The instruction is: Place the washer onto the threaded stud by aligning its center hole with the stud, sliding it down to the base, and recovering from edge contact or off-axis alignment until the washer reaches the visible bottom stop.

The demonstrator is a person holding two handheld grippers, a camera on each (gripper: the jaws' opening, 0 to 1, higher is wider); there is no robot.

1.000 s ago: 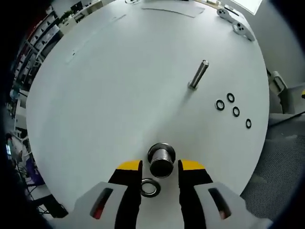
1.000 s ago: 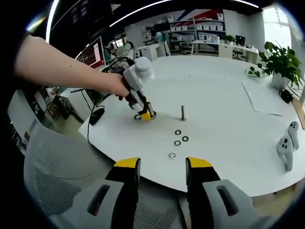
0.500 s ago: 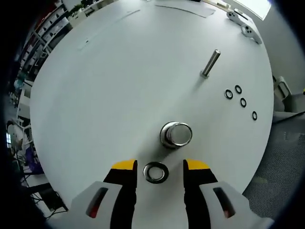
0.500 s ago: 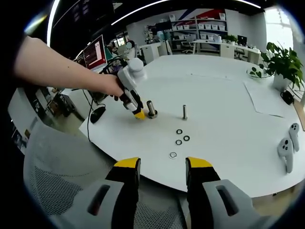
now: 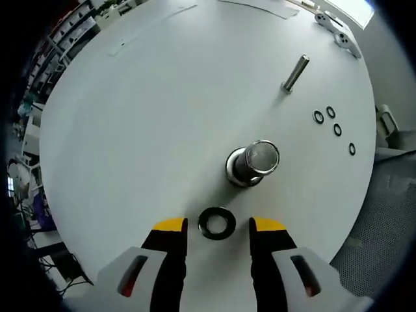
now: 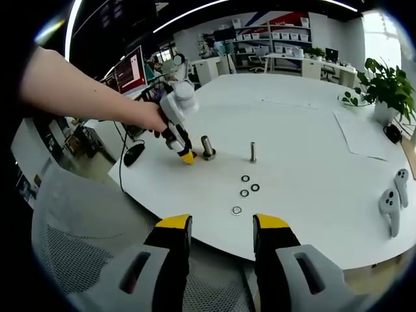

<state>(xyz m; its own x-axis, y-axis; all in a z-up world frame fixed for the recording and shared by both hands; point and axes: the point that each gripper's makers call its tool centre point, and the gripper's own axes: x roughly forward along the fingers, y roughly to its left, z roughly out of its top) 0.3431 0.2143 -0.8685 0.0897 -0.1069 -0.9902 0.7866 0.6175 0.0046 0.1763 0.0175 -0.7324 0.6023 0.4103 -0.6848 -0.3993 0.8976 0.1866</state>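
A large dark washer (image 5: 217, 223) lies flat on the white table (image 5: 149, 117), just short of the thick threaded stud (image 5: 253, 162). My left gripper (image 5: 219, 227) is open, with its yellow-tipped jaws on either side of the washer and not touching it. The right gripper view has the left gripper (image 6: 186, 156), held by a hand, beside that thick stud (image 6: 208, 147). My right gripper (image 6: 222, 227) stands open with nothing in it, back from the table's near edge.
A thin stud (image 5: 294, 73) stands farther out, with several small washers (image 5: 331, 123) to its right. Two white controllers (image 6: 390, 201), a sheet of paper (image 6: 361, 133) and a potted plant (image 6: 383, 84) are at the table's right. A mesh chair (image 6: 78, 247) is below the edge.
The left gripper has drawn back from the thick stud, which stood between its jaws a second ago. The washer stays on the table. The right gripper has held still.
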